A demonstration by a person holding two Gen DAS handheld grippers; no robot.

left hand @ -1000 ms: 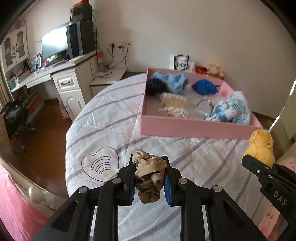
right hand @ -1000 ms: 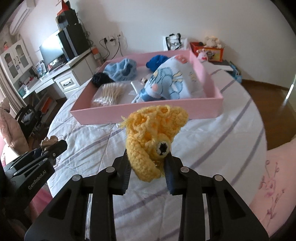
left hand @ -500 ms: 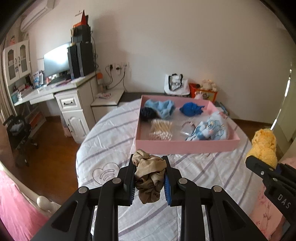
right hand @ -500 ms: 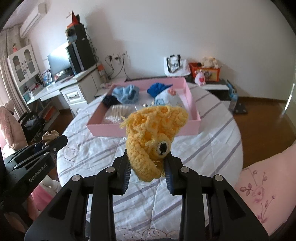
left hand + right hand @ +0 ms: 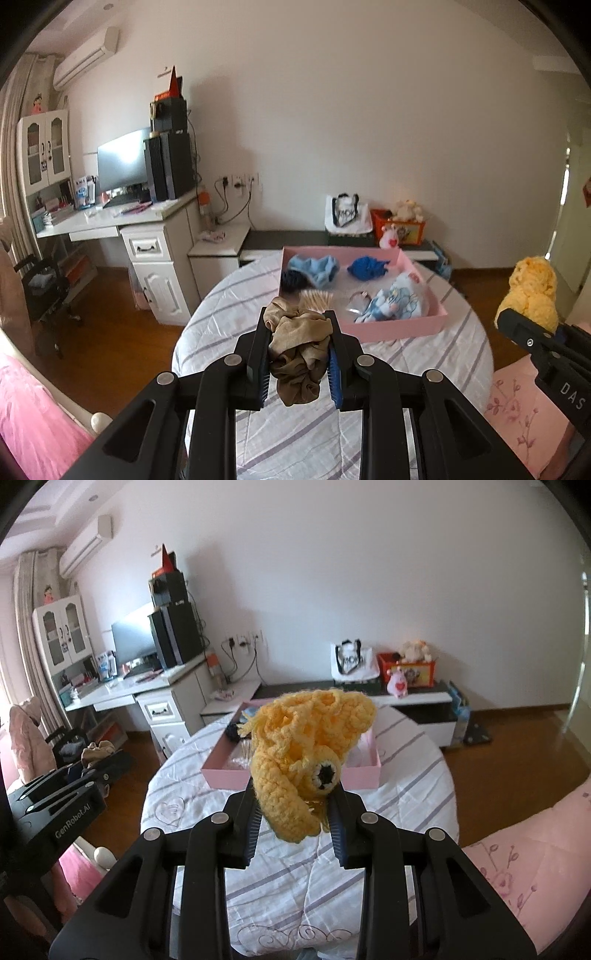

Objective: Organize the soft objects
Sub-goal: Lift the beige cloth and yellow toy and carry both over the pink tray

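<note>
At the bottom centre of the left wrist view, the left gripper [image 5: 298,363] is pinching a tan fabric scrunchie [image 5: 298,350] between its blue-padded fingers [image 5: 334,373]; the bunched cloth bulges above the fingertips and hangs below them. In the bottom centre of the right wrist view, the right gripper [image 5: 293,814] is pinching a yellow crocheted toy [image 5: 306,753] with 1 black-and-white eye facing the camera (the toy hides much of what lies behind it).

Both held things are up in the air over a round bed [image 5: 424,369] covered by a white sheet with grey-purple stripes and a stitched heart motif. Above the left gripper, in the middle of the frame, a pink tray [image 5: 399,326] lies on the bed at its far end. In the tray are a light blue fluffy piece [image 5: 314,267] at the upper left, a dark blue piece [image 5: 367,266] at the upper right, a black item [image 5: 293,281] just below the light blue one, a bundle of cotton swabs [image 5: 316,297] at the lower left, and a blue-and-white soft toy [image 5: 397,304] at the lower right.

The right gripper and its yellow toy also appear at the right edge of the left view; the left gripper shows at the left edge of the right view. A white desk [image 5: 110,221] with a monitor [image 5: 122,162] fills the left side.
</note>
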